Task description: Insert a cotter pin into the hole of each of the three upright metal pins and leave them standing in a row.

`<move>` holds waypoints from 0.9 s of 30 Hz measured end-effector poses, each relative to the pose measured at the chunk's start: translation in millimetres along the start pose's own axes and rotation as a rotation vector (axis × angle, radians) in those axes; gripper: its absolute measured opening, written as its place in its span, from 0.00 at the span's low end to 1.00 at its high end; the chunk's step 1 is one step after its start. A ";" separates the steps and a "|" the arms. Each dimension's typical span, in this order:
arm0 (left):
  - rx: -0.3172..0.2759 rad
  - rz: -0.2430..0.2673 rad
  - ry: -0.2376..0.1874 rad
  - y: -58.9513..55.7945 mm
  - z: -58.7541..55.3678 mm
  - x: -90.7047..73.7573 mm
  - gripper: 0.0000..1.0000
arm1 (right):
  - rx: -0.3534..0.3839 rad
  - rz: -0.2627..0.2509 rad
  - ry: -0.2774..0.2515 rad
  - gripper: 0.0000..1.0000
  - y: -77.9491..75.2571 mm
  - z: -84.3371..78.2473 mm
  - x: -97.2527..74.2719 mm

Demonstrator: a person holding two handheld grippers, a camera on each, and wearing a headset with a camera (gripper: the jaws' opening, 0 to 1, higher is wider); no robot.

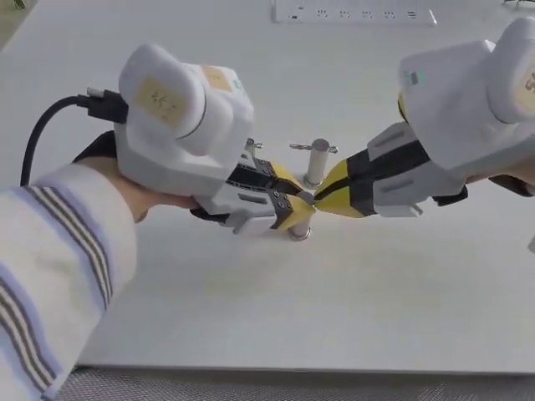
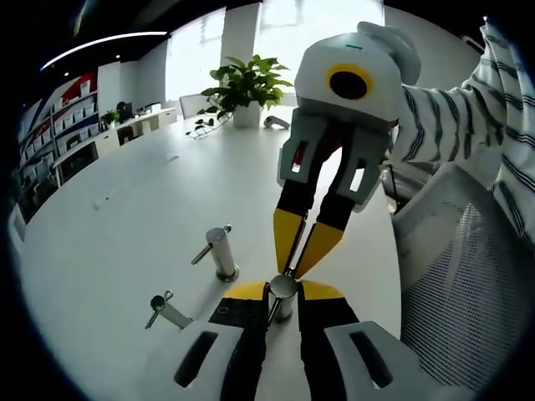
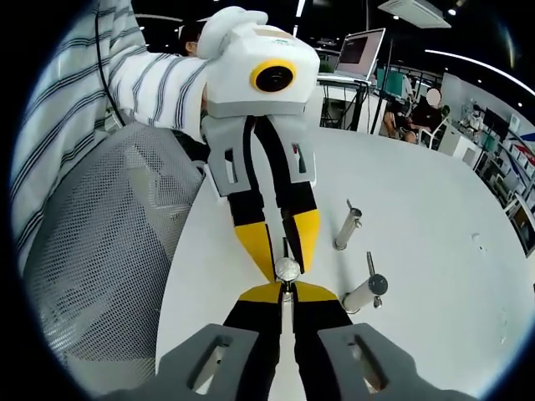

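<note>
The housings of the left gripper (image 1: 298, 206) and right gripper (image 1: 323, 194) are smooth white moulded plastic with a low satin sheen. Their jaw arms are matt black and their tips are a duller yellow, rubber-like finish. The metal pins (image 2: 221, 251) are bare silver metal, smooth and semi-bright. The clamped pin (image 3: 288, 269) shows a polished top face. The cotter pins (image 1: 313, 148) are thin bright wire. The cotter pin (image 3: 287, 291) at the right gripper's tips appears to be the same wire, though it is too small to confirm. The table (image 1: 251, 317) is smooth, matt white. The sleeve (image 1: 58, 251) is soft striped knit cloth. The chair back (image 2: 451, 284) is open grey mesh fabric. The cable (image 1: 42, 125) has a matt black sheath.
</note>
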State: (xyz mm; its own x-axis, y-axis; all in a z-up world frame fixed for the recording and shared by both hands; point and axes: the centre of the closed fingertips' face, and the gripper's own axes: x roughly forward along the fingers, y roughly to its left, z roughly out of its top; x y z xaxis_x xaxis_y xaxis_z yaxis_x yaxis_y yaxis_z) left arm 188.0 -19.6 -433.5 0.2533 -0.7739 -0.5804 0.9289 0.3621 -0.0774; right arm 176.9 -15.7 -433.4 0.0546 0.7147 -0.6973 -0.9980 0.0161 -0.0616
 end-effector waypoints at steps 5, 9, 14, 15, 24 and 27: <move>0.014 0.005 -0.009 -0.3 -1.2 -5.5 0.11 | 0.012 -0.014 0.012 0.14 -1.5 -1.9 -0.4; 0.016 0.024 -0.051 1.9 -4.2 -10.9 0.28 | 0.031 -0.011 -0.005 0.15 -0.5 2.0 0.8; -0.015 0.006 -0.101 -6.9 -9.7 -16.8 0.45 | 0.033 -0.007 0.002 0.18 -0.7 2.5 5.4; -0.033 -0.012 -0.102 -11.0 -12.8 -16.8 0.46 | 0.040 -0.005 0.002 0.19 -0.8 2.6 6.6; -0.095 -0.009 -0.095 -20.3 -33.3 -17.8 0.88 | 0.073 -0.004 0.004 0.17 -2.5 2.5 16.0; -0.104 -0.017 -0.097 -24.5 -35.7 -18.7 0.95 | 0.079 -0.004 0.005 0.16 -2.6 2.5 18.1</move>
State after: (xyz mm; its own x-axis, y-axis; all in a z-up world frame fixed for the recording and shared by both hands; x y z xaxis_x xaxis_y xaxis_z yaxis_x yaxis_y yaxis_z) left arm 150.9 4.5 -449.7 0.2673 -0.8254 -0.4973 0.9018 0.3962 -0.1729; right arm 180.5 -1.1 -444.0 0.0584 0.7108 -0.7010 -0.9972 0.0744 -0.0076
